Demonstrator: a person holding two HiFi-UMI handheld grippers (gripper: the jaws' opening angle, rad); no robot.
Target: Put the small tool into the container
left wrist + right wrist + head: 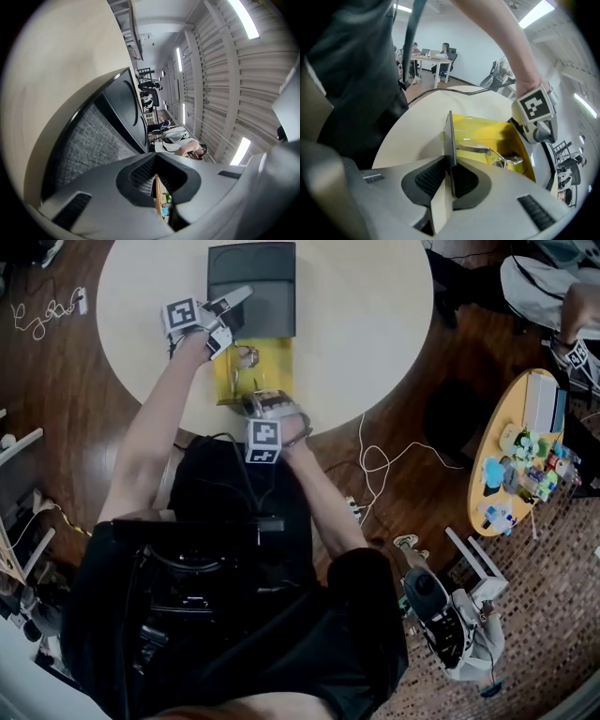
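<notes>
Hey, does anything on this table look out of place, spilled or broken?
Nothing looks spilled or broken. One oddity: the right gripper is clamped on a thin upright panel at the edge of the yellow container, not on the metal tool, which lies slantwise inside it.

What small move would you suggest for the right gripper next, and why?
Probably tilt the thin panel gently over the yellow container: the right gripper's fingers pinch it upright at its edge, and the metal tool already lies inside.
</notes>
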